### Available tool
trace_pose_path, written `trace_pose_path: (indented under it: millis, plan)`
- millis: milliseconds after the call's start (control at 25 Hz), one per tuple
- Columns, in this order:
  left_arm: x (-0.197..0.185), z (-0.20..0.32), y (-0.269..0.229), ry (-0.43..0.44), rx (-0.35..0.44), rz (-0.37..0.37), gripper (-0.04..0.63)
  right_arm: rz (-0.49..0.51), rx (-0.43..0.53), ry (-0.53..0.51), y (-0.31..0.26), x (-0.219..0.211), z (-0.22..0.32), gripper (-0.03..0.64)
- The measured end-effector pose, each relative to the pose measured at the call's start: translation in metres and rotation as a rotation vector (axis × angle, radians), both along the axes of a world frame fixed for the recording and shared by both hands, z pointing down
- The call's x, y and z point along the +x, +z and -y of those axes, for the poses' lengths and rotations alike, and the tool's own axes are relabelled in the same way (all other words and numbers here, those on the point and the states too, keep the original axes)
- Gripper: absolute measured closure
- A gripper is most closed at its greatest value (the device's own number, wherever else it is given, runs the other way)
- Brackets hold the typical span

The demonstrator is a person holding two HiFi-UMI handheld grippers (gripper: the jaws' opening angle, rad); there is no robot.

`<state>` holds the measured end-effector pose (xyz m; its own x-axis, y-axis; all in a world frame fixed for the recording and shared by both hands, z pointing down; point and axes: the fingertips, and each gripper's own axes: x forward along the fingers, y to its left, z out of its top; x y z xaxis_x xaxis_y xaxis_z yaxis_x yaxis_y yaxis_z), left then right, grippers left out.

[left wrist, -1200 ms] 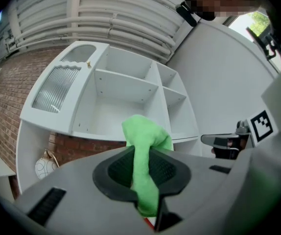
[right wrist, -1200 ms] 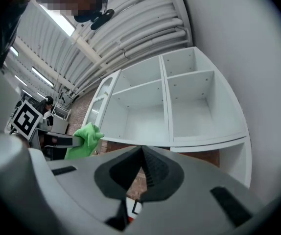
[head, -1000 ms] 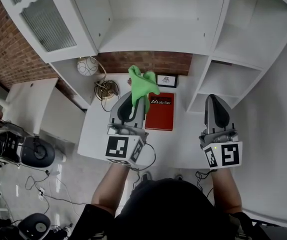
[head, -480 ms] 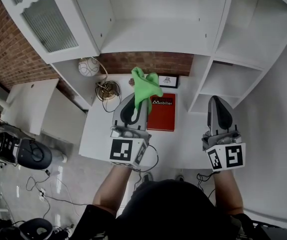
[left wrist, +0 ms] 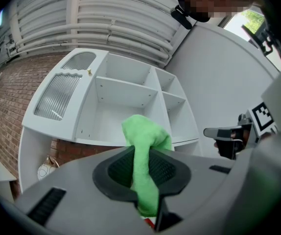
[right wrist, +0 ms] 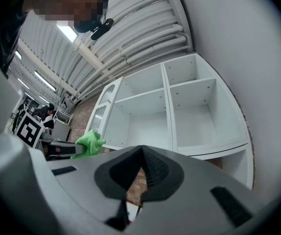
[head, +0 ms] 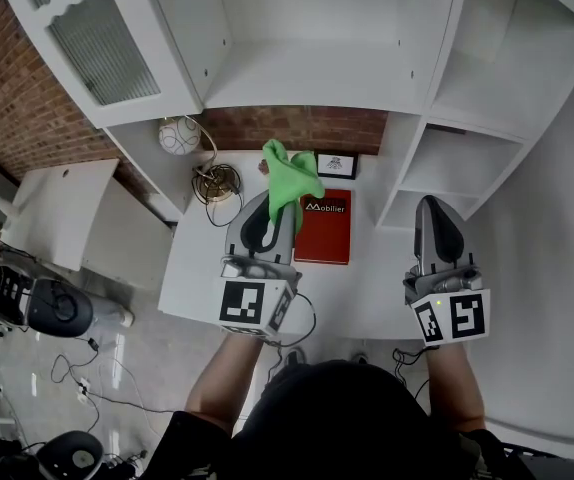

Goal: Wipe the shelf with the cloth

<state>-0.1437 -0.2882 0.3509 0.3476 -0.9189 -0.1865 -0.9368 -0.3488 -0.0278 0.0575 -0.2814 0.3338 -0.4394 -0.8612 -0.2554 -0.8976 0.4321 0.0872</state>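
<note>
A bright green cloth (head: 290,176) is pinched in my left gripper (head: 279,208), which is shut on it; the bunched cloth sticks up past the jaw tips (left wrist: 143,146). In the head view it hangs in front of the white shelf unit (head: 317,78), below the wide middle shelf board. The shelf's open compartments (left wrist: 116,106) lie straight ahead of the left gripper. My right gripper (head: 431,211) is held to the right, its jaws closed together with nothing between them (right wrist: 141,168). The right gripper view shows the green cloth (right wrist: 90,144) at the left and the shelf (right wrist: 179,116) ahead.
On the white desk (head: 202,268) below lie a red book (head: 323,226), a small framed picture (head: 335,163), a round lamp (head: 178,135) and a coiled cable holder (head: 214,181). A glass-front cabinet door (head: 102,43) stands open at the left. Brick wall lies behind.
Both grippers shifted slightly right and forward; the left one still carries the cloth. The hold on the cloth is unchanged.
</note>
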Motion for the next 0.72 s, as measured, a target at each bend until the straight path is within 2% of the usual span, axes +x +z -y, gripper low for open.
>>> trace_pose_path:
  millis: [720]
  plan:
    - [-0.012, -0.008, 0.001, 0.021, 0.006, 0.007, 0.537, 0.014, 0.002, 0.032, 0.002, -0.008, -0.009, 0.621]
